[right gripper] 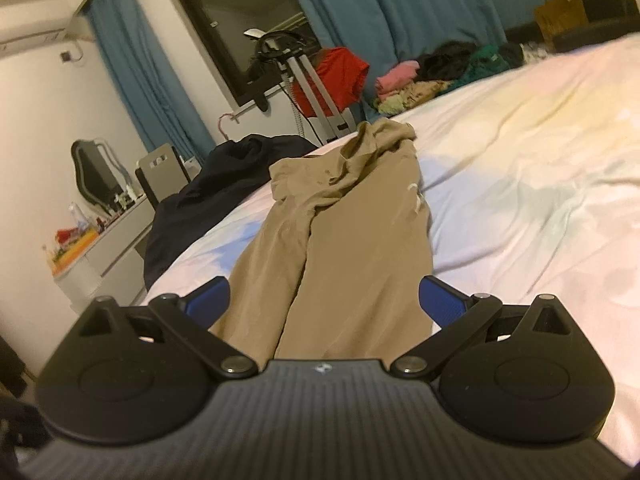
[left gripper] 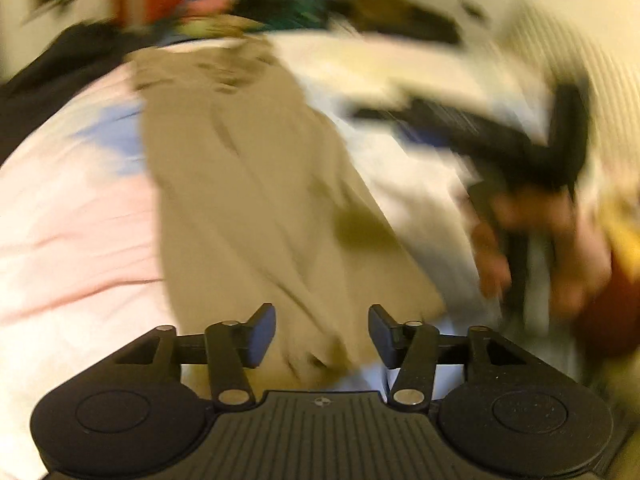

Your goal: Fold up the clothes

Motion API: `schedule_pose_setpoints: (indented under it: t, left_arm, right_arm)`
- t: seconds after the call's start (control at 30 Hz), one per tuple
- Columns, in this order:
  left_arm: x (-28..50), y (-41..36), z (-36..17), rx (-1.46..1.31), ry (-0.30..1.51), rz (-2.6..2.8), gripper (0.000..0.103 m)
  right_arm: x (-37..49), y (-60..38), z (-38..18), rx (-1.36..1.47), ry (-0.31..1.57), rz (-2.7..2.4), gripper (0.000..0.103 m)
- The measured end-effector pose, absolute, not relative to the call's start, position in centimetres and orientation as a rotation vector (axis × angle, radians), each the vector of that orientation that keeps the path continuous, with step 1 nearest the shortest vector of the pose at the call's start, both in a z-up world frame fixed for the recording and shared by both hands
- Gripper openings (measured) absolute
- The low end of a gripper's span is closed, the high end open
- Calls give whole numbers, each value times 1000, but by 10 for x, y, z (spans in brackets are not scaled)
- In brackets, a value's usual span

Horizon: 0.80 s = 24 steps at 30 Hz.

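In the left wrist view, the left gripper [left gripper: 322, 330] sits at the bottom centre of the frame, tilted down toward the bed, its jaws parted to a middling gap with nothing pinched; the near end of the tan trousers [left gripper: 256, 184] lies below and between the blue pads. The whole picture is smeared with motion blur. The trousers run from the bottom centre up to the upper middle across the pale bedsheet [left gripper: 72, 220]. At the right edge a person's hand [left gripper: 540, 248] grips the handle of the other black tool, its body reaching toward the upper right.

In the right wrist view, the right gripper [right gripper: 324, 300] fills the lower frame, aimed low along the bed, jaws spread wide and empty. The trouser legs pass between its pads and stretch to the frame's centre, waistband crumpled at the far end. A dark garment [right gripper: 208, 196] lies just left of them at the mattress edge. A pile of clothes [right gripper: 432, 76] rests in the upper right, before blue curtains [right gripper: 380, 4].
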State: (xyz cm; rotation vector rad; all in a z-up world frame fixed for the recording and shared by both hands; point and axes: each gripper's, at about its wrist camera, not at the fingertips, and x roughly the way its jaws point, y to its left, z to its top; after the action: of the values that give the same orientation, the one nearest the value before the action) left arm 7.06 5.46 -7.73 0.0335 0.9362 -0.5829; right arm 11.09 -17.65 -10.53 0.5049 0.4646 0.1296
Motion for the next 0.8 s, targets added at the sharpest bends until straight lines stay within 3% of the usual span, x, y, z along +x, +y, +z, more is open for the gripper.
schedule_pose_setpoints:
  t: [0.17, 0.27, 0.33, 0.37, 0.43, 0.6, 0.77, 0.8]
  left_arm:
    - [118, 95, -107, -212, 1019, -344, 65]
    - [130, 102, -126, -257, 1098, -282, 64]
    - [133, 103, -136, -273, 1133, -281, 64]
    - [134, 102, -140, -270, 1143, -288, 64]
    - [135, 100, -146, -263, 1164, -301, 66]
    - [136, 99, -156, -277, 1208, -347, 82]
    - [125, 92, -155, -244, 1213, -396, 81]
    - [121, 91, -155, -233, 1212, -404, 75]
  right_arm:
    - [110, -187, -113, 527, 536, 93, 101]
    - [103, -194, -122, 555, 605, 65, 95]
    - [96, -198, -132, 615, 657, 74, 78]
    - [93, -200, -138, 656, 688, 84, 76]
    - [88, -201, -148, 720, 734, 85, 75]
    - [82, -197, -160, 811, 823, 117, 72]
    - [74, -186, -169, 856, 902, 161, 72]
    - [71, -184, -169, 854, 916, 166, 72]
